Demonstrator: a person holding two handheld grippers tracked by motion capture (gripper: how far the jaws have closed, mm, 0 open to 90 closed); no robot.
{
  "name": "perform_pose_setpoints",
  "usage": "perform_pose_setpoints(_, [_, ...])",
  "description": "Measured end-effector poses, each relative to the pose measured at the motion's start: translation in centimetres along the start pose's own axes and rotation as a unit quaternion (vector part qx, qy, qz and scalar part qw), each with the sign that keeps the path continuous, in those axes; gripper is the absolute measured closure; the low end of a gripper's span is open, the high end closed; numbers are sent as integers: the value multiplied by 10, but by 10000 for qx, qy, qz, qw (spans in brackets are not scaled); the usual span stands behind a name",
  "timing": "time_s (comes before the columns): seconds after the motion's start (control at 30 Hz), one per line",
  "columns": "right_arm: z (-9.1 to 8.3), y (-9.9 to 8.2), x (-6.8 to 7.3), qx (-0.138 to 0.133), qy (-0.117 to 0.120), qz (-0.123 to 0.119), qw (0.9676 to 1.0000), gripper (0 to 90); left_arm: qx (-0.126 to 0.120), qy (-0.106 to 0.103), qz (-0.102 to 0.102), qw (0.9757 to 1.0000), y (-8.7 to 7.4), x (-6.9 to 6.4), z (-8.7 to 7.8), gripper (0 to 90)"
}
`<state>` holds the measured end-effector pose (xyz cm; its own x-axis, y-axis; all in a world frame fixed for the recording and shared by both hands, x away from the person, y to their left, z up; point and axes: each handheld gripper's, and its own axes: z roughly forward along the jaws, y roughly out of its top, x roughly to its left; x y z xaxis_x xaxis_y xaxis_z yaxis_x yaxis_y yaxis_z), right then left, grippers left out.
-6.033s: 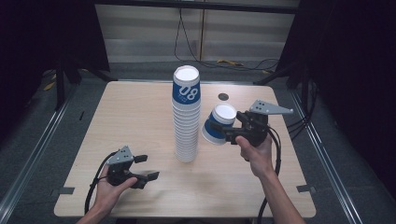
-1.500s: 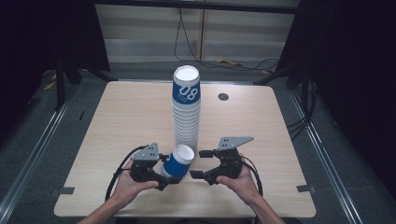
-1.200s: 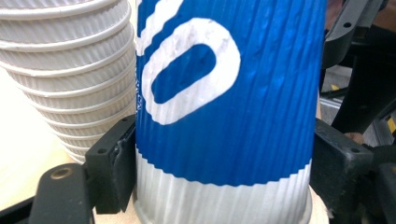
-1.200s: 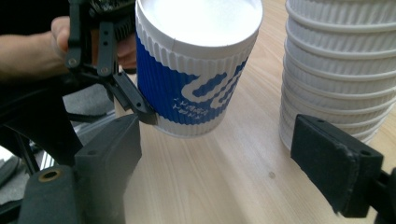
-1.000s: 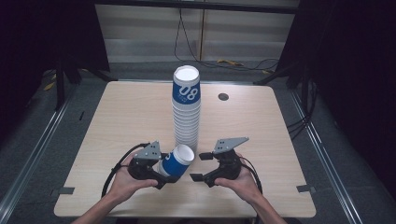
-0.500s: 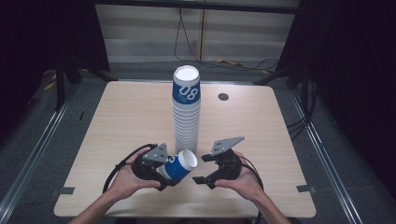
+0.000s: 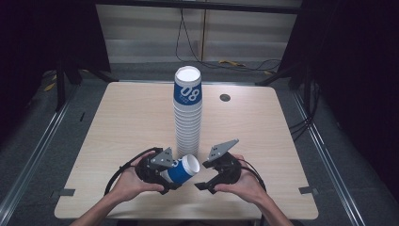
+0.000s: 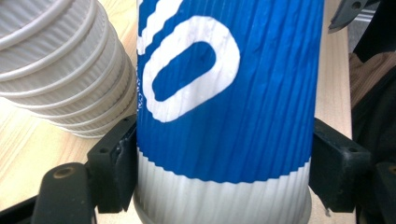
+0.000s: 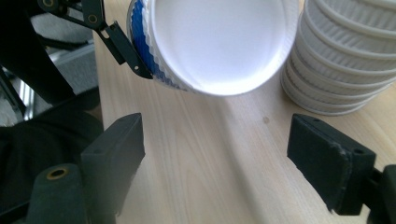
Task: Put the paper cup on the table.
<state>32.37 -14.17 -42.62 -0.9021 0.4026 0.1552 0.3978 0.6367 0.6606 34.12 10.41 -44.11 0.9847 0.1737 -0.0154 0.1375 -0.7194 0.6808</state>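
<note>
In the high view, low in the middle of the frame, I am holding the blue-and-white ribbed paper cup (image 7: 181, 170) in my left hand-held gripper (image 7: 170, 181), tipped on its side with its white open mouth turned toward my right hand-held gripper (image 7: 201, 181). A second and a half ago the cup was standing more upright between both tools; now it is leaning over and my right one is standing clear of it, so the handover to the left looks finished. The tall stack of white ribbed paper cups (image 7: 187, 113) is rising just behind, on the pale wooden surface (image 7: 117, 117).

In the left gripper view, the cup (image 8: 229, 98) is filling the centre, and my jaws are clamping its lower wall from both sides; the stack (image 8: 60, 65) is sitting at the upper left.

In the right gripper view, my jaws have just been closing a little, yet they are gaping with nothing between them but bare wood (image 9: 205, 163). The cup's mouth (image 9: 217, 44) is hanging above, at the top centre, untouched.
</note>
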Motion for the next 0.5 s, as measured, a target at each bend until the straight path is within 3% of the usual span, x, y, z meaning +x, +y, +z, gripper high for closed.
perform_pose_setpoints(0.13, [1, 2, 1, 184, -79, -264, 9995, 203, 210, -31, 162, 9996, 6, 0, 6, 220])
perform_pose_setpoints(0.23, [2, 4, 2, 308, -49, -309, 9990, 205, 218, -69, 204, 9995, 8, -1, 9, 220])
perform_pose_setpoints(0.37, [3, 4, 2, 495, -12, -375, 9981, 217, 460, -146, 335, 9983, 10, -4, 11, 218])
perform_pose_setpoints(0.5, [5, 4, 2, 644, -81, -446, 9969, 213, 550, -156, 391, 9976, 10, -5, 13, 218])
